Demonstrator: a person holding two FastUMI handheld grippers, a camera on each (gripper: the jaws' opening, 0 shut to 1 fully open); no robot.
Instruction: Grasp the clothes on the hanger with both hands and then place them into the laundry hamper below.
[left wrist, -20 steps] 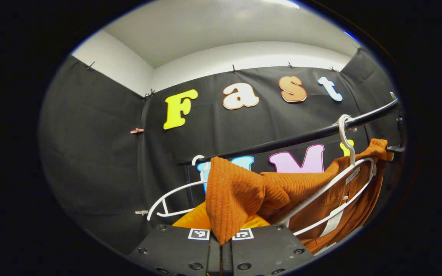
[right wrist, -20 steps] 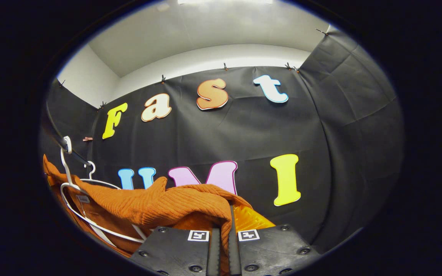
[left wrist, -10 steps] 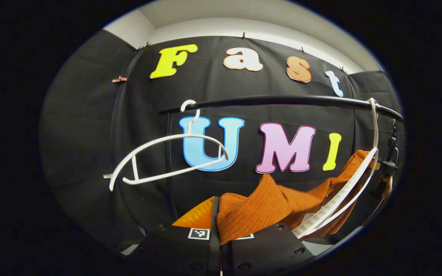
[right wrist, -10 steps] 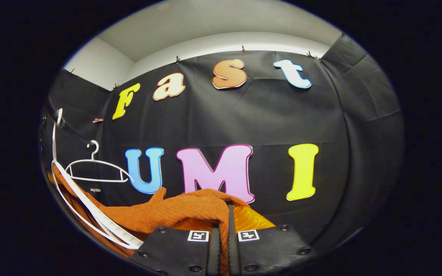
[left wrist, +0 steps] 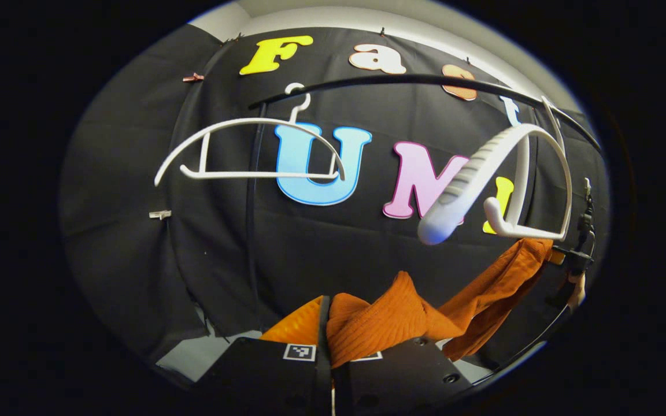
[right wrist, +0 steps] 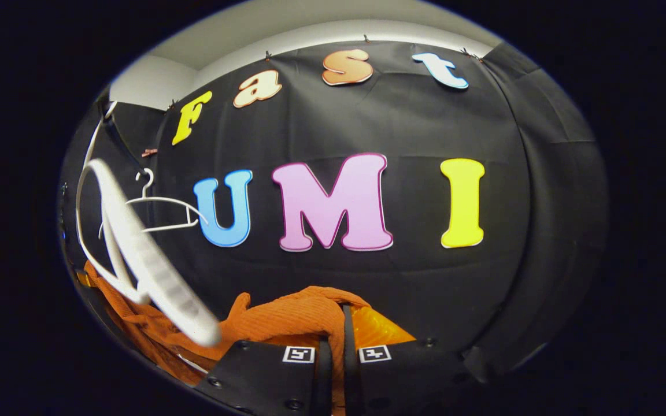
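Your left gripper (left wrist: 333, 370) is clamped on the orange garment (left wrist: 385, 323), which now sits below the rail (left wrist: 425, 81). One white hanger (left wrist: 252, 150) hangs bare under the rail's left part; the nearer hanger (left wrist: 495, 173) swings free above the cloth. Your right gripper (right wrist: 333, 370) also pinches the garment (right wrist: 292, 318), below that hanger (right wrist: 148, 260).

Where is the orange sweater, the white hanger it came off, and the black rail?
orange sweater (left wrist: 379, 323): left gripper view, ribbed fold above the fingers.
white hanger (left wrist: 472, 173): left gripper view, its thick near arm.
black rail (left wrist: 402, 80): left gripper view, middle of the bar.
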